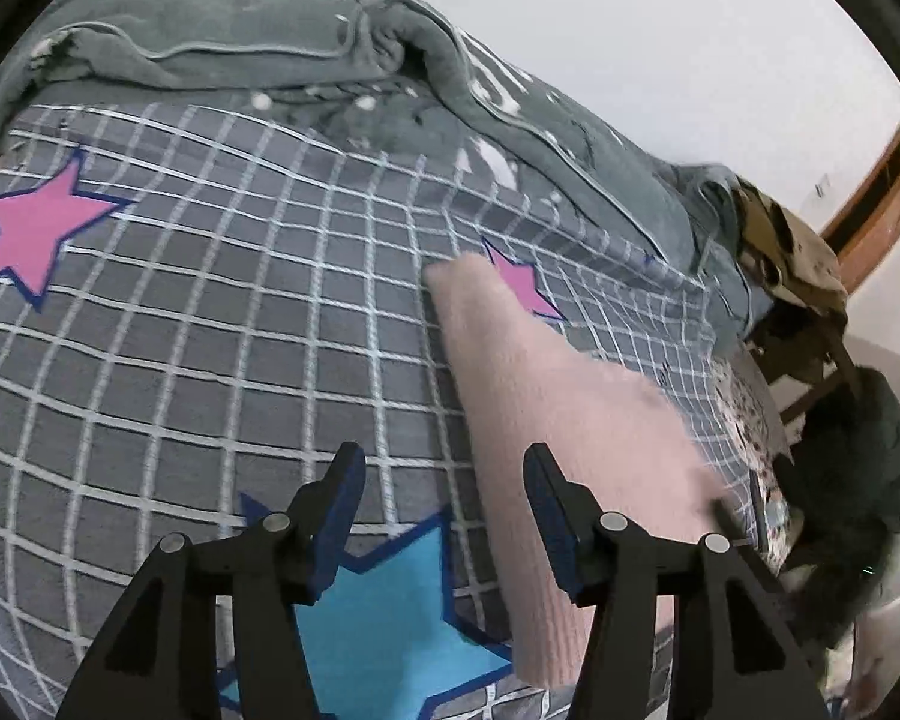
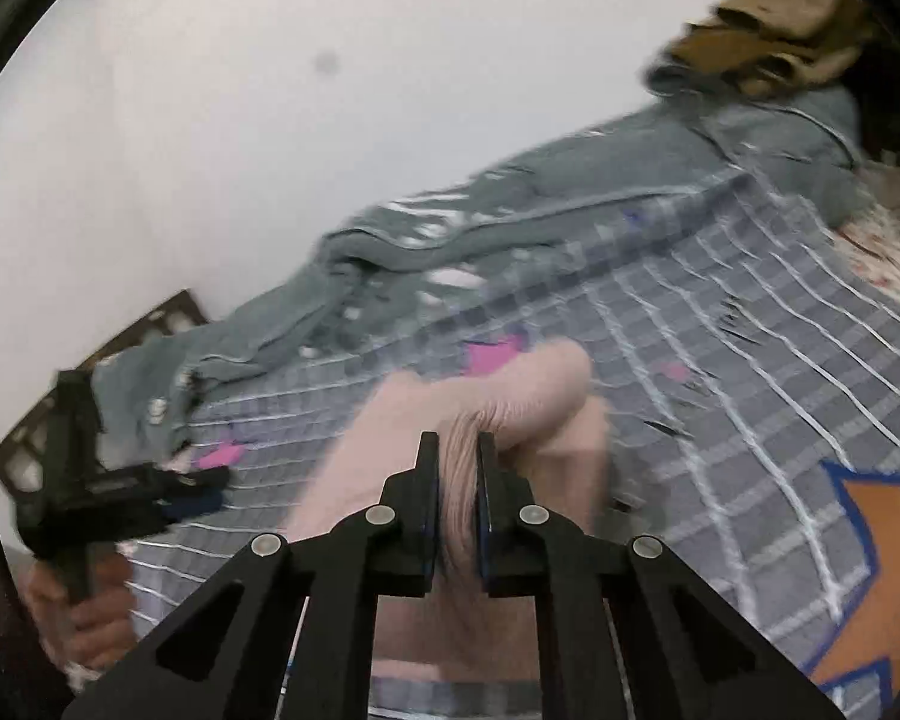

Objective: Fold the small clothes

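A small pink knit garment (image 1: 540, 396) lies stretched on a grey checked bed cover (image 1: 210, 312) with star prints. My left gripper (image 1: 444, 468) is open and empty, hovering just left of the garment; its right finger overlaps the cloth's edge in view. In the right wrist view my right gripper (image 2: 457, 450) is shut on a bunched fold of the pink garment (image 2: 510, 396) and lifts it off the cover. The left gripper (image 2: 192, 486) shows there at the left, held by a hand.
A rumpled grey-green blanket (image 1: 330, 60) lies along the far side of the bed by a white wall. A tan cloth (image 1: 792, 246) sits on a chair past the bed's end, with a dark jacket (image 1: 858, 480) below it. A brown lattice frame (image 2: 120, 348) leans at the wall.
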A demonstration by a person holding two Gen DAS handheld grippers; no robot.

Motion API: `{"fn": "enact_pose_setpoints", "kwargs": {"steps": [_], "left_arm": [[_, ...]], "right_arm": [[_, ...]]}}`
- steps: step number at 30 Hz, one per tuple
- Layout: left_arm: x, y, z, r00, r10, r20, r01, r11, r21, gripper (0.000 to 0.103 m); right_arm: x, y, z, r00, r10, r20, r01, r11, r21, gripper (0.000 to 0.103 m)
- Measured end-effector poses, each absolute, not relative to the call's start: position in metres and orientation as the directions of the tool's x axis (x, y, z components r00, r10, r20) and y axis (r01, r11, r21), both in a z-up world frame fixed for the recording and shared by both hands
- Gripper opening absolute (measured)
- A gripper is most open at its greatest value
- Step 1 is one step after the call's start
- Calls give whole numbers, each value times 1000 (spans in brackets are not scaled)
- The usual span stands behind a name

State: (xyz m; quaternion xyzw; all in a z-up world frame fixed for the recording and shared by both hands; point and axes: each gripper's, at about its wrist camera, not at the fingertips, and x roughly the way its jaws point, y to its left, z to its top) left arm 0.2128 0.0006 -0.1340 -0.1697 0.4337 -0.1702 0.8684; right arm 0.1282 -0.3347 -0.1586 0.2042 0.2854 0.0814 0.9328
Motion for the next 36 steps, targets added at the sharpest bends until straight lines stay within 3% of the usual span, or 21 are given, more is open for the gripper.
{"fn": "enact_pose_setpoints", "kwargs": {"steps": [3, 4, 6, 9, 14, 16, 17, 20, 22, 25, 32, 36], "left_arm": [[213, -13, -136, 551, -453, -701, 185, 885, -427, 53], [212, -16, -136, 550, -455, -700, 195, 885, -422, 53], [212, -21, -136, 557, -445, -701, 206, 892, -403, 55], [216, -24, -138, 549, -451, -704, 199, 888, -414, 55], [222, -25, -140, 534, -457, -711, 181, 883, -432, 55], [224, -26, -141, 537, -444, -718, 177, 891, -418, 55], [225, -26, -141, 534, -442, -721, 177, 892, -416, 55], [225, -25, -143, 536, -442, -719, 178, 892, -416, 55], [227, -27, -144, 533, -446, -719, 180, 890, -419, 55], [232, -35, -147, 513, -482, -710, 199, 872, -447, 55], [246, -53, -160, 459, -527, -715, 216, 847, -486, 56], [252, -58, -174, 427, -545, -722, 204, 836, -510, 59]], "right_arm": [[141, -339, -194, 730, 348, -589, -13, 868, 496, 15], [140, -338, -191, 733, 342, -588, -28, 879, 476, 17], [140, -334, -176, 759, 308, -574, -54, 908, 415, 33], [151, -325, -154, 792, 267, -550, -82, 938, 337, 39], [202, -323, -154, 724, 228, -651, 1, 943, 332, 39], [216, -324, -169, 667, 250, -702, 15, 938, 348, 30], [217, -324, -171, 668, 280, -690, -10, 930, 368, 10], [197, -348, -159, 774, 293, -562, -41, 908, 417, 10], [193, -364, -168, 773, 283, -568, 10, 889, 457, 10], [201, -360, -198, 696, 283, -660, 43, 901, 432, 10], [187, -372, -170, 730, 330, -599, -1, 876, 482, 36], [194, -356, -180, 677, 367, -638, -34, 881, 471, 37]]}}
